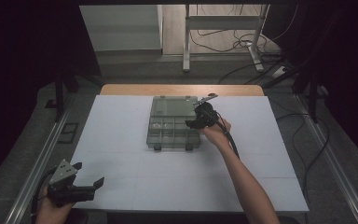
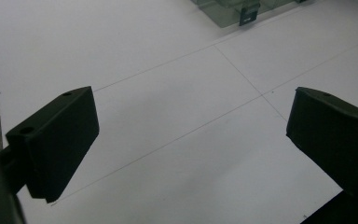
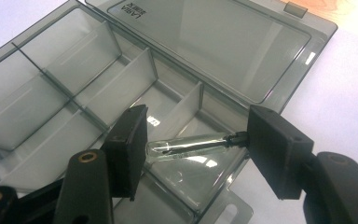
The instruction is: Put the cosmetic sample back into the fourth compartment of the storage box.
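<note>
Open compartment box (image 3: 242, 60): lid back. Right gripper (image 3: 193, 144) clamps small glass vial (image 3: 191, 145) endwise above a near compartment; placing remains. Left gripper (image 2: 191, 140) wide, empty, idle.

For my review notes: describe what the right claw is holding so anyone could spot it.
On the white table lies an open smoky-grey organiser box with dividers. Over its near corner, the right claw clamps a small clear vial end to end. It is the one slim glass tube, lying crosswise with a dark tip.

Smoky grey see-through box (image 1: 173, 122), clear tube (image 3: 191, 145), black grippers (image 1: 89, 175), white table (image 1: 121, 177) sheet
</note>
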